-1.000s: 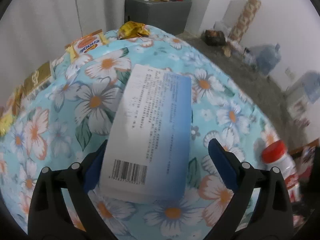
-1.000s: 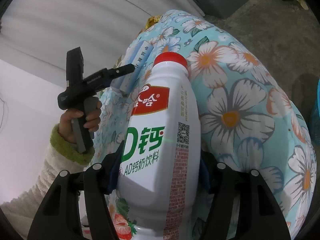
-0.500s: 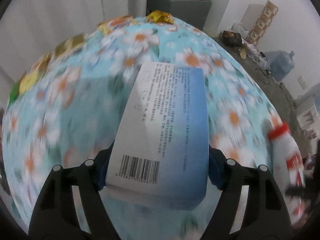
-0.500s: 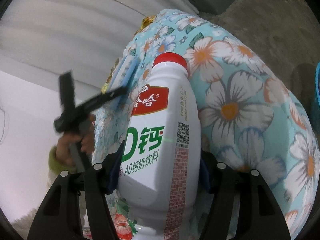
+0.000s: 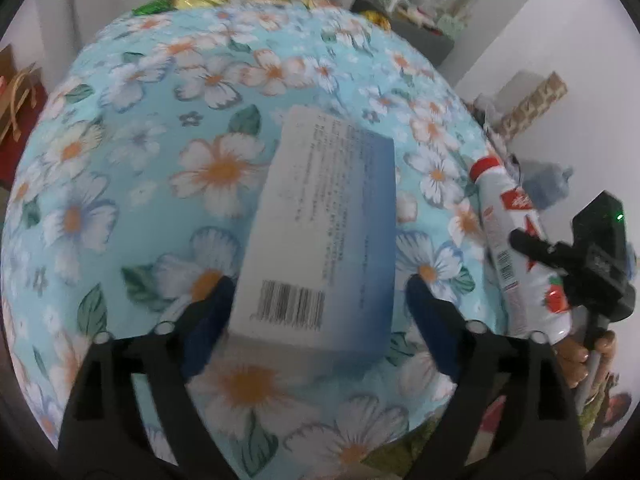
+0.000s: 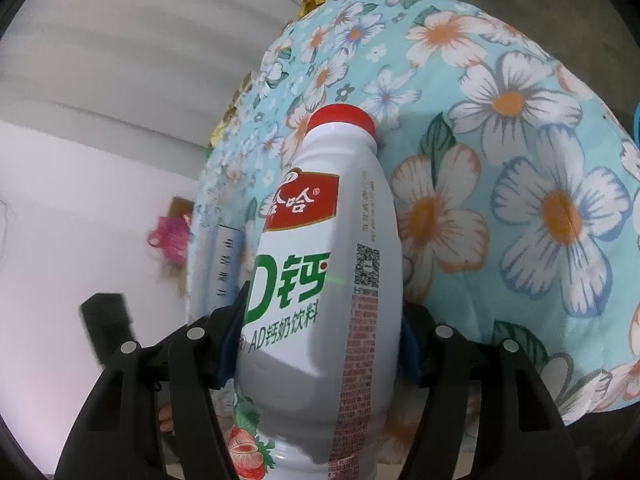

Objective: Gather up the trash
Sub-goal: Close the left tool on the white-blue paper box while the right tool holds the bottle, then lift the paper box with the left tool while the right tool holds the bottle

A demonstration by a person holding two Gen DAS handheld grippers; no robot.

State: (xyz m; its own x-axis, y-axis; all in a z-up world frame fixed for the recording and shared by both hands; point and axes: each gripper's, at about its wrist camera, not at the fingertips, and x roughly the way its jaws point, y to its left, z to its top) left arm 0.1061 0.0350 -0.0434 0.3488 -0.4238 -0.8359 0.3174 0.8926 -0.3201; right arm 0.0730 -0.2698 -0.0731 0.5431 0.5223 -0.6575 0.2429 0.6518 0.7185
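Observation:
A white and blue carton (image 5: 320,224) with a barcode sits between the jaws of my left gripper (image 5: 316,300), over the flowered tablecloth (image 5: 140,160). Those jaws are opening: the left pad lies against the carton and a thin gap shows at the right pad. My right gripper (image 6: 320,340) is shut on a white milk-drink bottle (image 6: 320,260) with a red cap, tilted above the table's edge. In the left wrist view that bottle (image 5: 508,240) hangs at the right. The carton's edge (image 6: 226,264) shows just left of the bottle in the right wrist view.
Several shiny snack wrappers (image 5: 200,0) lie along the table's far edge. A grey cabinet (image 5: 420,36) stands behind the table and a water jug (image 5: 548,184) on the floor at the right. A red bag (image 5: 16,100) is at the left, something pink (image 6: 168,240) on the floor.
The left gripper closed on the carton and swept it across the table toward the bottle, then its right pad came off. The right gripper shifted slightly, still holding the bottle.

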